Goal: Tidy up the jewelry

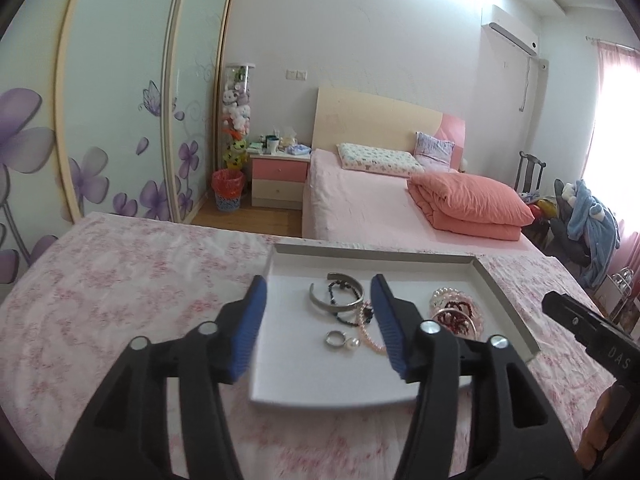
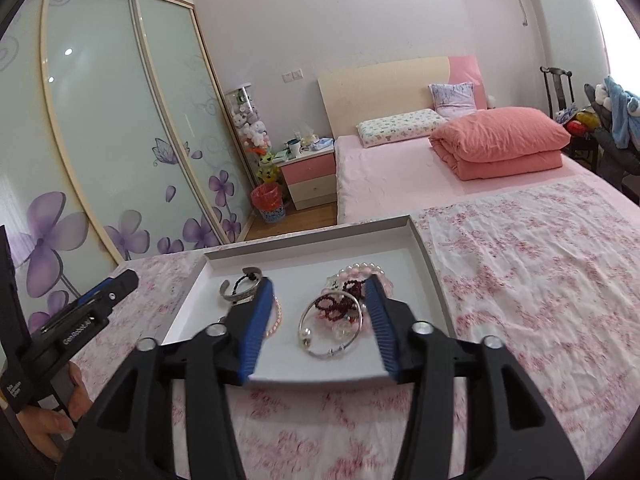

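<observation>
A white tray with a grey rim lies on the floral cloth and holds the jewelry. In the left wrist view a silver cuff, a ring and a pearl lie ahead of my left gripper, which hangs open over the tray's near half with nothing between its pads. In the right wrist view my right gripper is open too, above a thin silver bangle, dark red beads and a pearl bracelet. A pink bead strand shows beside its left finger.
The pink floral cloth covers the surface around the tray. Beyond it stand a pink bed with a folded quilt, a nightstand, a flowered wardrobe and a chair with clothes. A hand holds the left gripper.
</observation>
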Demonstrator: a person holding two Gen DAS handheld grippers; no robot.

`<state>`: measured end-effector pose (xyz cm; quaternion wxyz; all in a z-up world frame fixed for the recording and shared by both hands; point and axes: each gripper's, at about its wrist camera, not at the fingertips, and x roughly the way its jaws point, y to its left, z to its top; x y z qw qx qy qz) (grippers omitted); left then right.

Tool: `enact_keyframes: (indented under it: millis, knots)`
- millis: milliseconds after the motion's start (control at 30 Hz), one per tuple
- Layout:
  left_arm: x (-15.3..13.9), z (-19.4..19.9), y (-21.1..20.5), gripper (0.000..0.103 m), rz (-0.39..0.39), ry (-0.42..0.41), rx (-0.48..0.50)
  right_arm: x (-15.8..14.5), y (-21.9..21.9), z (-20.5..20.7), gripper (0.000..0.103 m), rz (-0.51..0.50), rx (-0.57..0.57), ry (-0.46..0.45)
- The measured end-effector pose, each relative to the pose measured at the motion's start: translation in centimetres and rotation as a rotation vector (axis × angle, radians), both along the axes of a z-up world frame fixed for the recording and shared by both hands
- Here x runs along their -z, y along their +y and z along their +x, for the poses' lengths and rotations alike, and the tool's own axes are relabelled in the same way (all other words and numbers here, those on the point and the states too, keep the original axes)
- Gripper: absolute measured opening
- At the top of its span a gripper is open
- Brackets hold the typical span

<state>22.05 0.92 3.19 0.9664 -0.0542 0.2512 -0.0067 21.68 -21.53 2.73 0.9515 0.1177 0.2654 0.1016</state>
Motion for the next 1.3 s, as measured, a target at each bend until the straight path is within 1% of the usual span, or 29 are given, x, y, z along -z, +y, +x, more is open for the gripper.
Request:
enact_keyframes:
  millis: [67,100,133,167,200,233,267,300,400,533,633,700,800,900,1300]
  knots:
    - [-0.4,-1.9,0.5,0.069,0.008,-0.007,-0.014,-0.5,0.2,-2.0,0.064,-0.024,-0.003,-0.020]
    - [-0.6,-3.1,0.9,0.072,0.012,-0.009,-0.027,-0.6,0.3,-2.6,0.069,-0.034,-0.006,-0.027]
    - [-0.7,-3.9,1.2,0.078,0.014,-0.009,-0.040,-0.7,0.5,-3.8,0.072,-0.053,-0.009,-0.038]
    - [-0.7,-5.0,1.5,0.085,0.016,-0.012,-0.056,-0.8,0.5,-4.4,0.077,-0.065,-0.010,-0.043]
    - [-0.8,-6.1,1.8,0.088,0.014,-0.018,-0.067,-0.8,0.7,-5.1,0.082,-0.075,-0.014,-0.049]
    - [-0.8,-7.1,2.1,0.093,0.015,-0.026,-0.076,-0.8,0.8,-6.1,0.084,-0.087,-0.018,-0.057]
    - [-0.8,-7.8,2.2,0.098,0.018,-0.033,-0.080,-0.8,0.9,-6.8,0.090,-0.096,-0.017,-0.062]
    - [-0.8,-8.7,2.3,0.099,0.025,-0.040,-0.084,-0.8,0.9,-7.4,0.095,-0.103,-0.017,-0.069]
    - [-0.3,-11.3,2.1,0.099,0.063,-0.046,-0.089,-0.8,1.1,-9.4,0.101,-0.129,-0.007,-0.095]
    - [0.4,-13.5,1.8,0.099,0.085,-0.051,-0.077,-0.4,1.5,-11.2,0.101,-0.165,0.014,-0.115]
    - [0.7,-14.8,1.1,0.099,0.110,-0.078,-0.064,0.0,1.4,-11.9,0.101,-0.167,0.023,-0.119]
    - [1.0,-15.6,0.5,0.099,0.140,-0.094,-0.054,0.2,1.5,-12.4,0.101,-0.173,0.027,-0.125]
    - [1.1,-16.2,-0.3,0.099,0.169,-0.109,-0.035,0.4,1.5,-12.9,0.101,-0.186,0.028,-0.129]
    - [1.0,-16.6,-0.9,0.099,0.180,-0.121,-0.028,0.5,1.4,-13.1,0.101,-0.176,0.025,-0.127]
    - [1.6,-16.3,-0.8,0.099,0.159,-0.101,-0.025,0.8,1.3,-13.3,0.101,-0.168,0.014,-0.120]
